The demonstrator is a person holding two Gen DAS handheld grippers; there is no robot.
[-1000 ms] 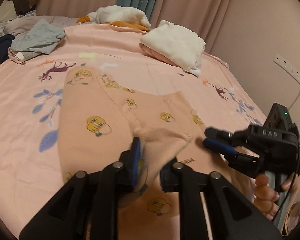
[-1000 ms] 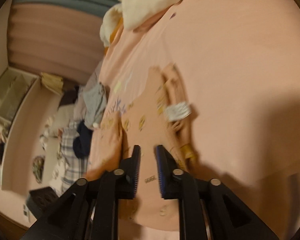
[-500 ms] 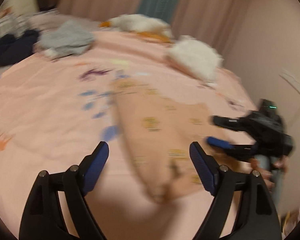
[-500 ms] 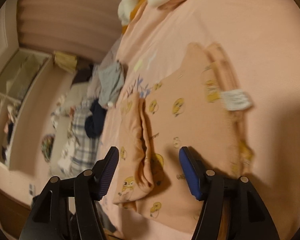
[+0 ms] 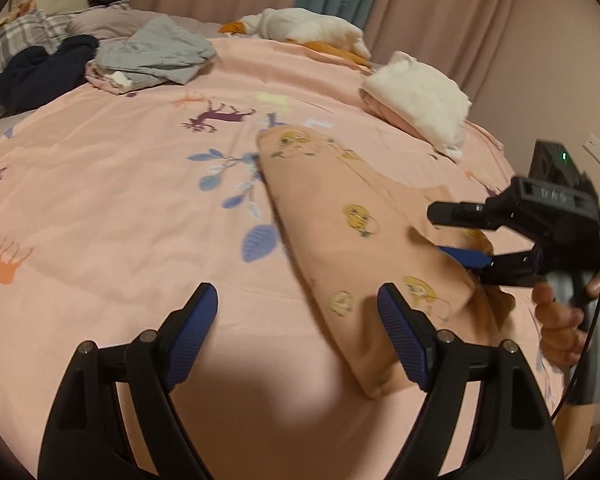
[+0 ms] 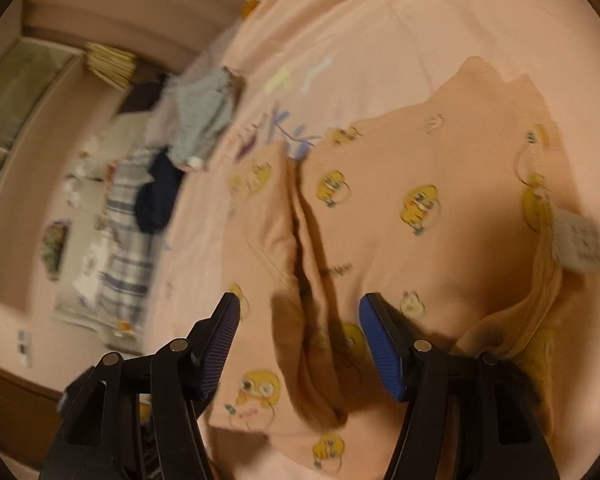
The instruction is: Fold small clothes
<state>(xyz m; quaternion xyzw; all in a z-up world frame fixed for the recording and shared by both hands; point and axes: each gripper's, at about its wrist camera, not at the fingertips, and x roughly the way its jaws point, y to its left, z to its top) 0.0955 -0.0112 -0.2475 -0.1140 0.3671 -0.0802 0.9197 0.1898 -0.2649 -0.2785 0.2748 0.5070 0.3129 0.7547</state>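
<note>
Between the wide-spread fingers of the left gripper (image 5: pixel 298 320) only bare pink sheet (image 5: pixel 120 216) is seen; nothing is held. Just beyond its right finger, touching or nearly so, lies the near end of the peach garment (image 5: pixel 340 216), printed with yellow cartoon faces and stretched away across the bed. Farther right, the right gripper (image 5: pixel 448 234) is seen from the side, gripped by a hand (image 5: pixel 560 320), its fingers parted above the garment's right edge, with nothing clamped.

Ahead of the left gripper, far to the left, a dark garment (image 5: pixel 40 68) is heaped, then a grey one (image 5: pixel 152 54), then a white and orange pile (image 5: pixel 308 30), and to the right a folded white stack (image 5: pixel 416 98).

From the right wrist view, the right gripper (image 6: pixel 300 344) is likewise shown open and empty. A folded ridge of the garment (image 6: pixel 380 216) runs between its fingers and onward. Right of the fingers a white label (image 6: pixel 576 242) is seen at the ribbed waistband, though blurred.
</note>
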